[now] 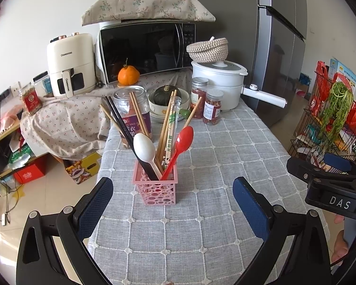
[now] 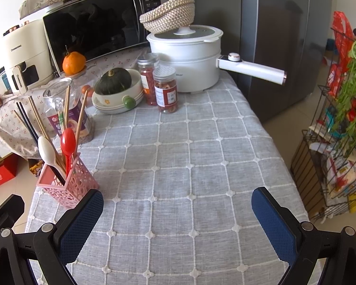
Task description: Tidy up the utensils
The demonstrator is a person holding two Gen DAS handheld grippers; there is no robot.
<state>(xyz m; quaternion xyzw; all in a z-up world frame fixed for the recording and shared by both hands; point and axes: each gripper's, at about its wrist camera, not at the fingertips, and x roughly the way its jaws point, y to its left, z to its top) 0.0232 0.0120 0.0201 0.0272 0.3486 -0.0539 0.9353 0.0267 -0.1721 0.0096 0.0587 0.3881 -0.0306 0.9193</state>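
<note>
Pink plastic, pierced with round holes, makes up the one basket (image 1: 155, 188) that stands on the grey checked cloth of the worktop (image 1: 201, 225). Inside the basket stand two spoons, one white spoon (image 1: 144, 148) and one red spoon (image 1: 181, 143), with one pair of black chopsticks (image 1: 121, 123) at the left and several wooden chopsticks (image 1: 165, 121), whose exact number I cannot tell, one pair of them in a paper sleeve. Behind the basket are three jars: one big jar (image 1: 133, 109) just behind it and two small jars (image 1: 205, 105) off to the right. One bowl (image 1: 168, 102) holding one dark squash sits between them, and one white pot (image 1: 219, 80) lies further back to the right. The left hand-held gripper (image 1: 173, 201) is released, its two blue pads wide apart either side of the basket without touching it. The right hand-held gripper (image 2: 178, 216) is also released and empty, to the right of the basket.
</note>
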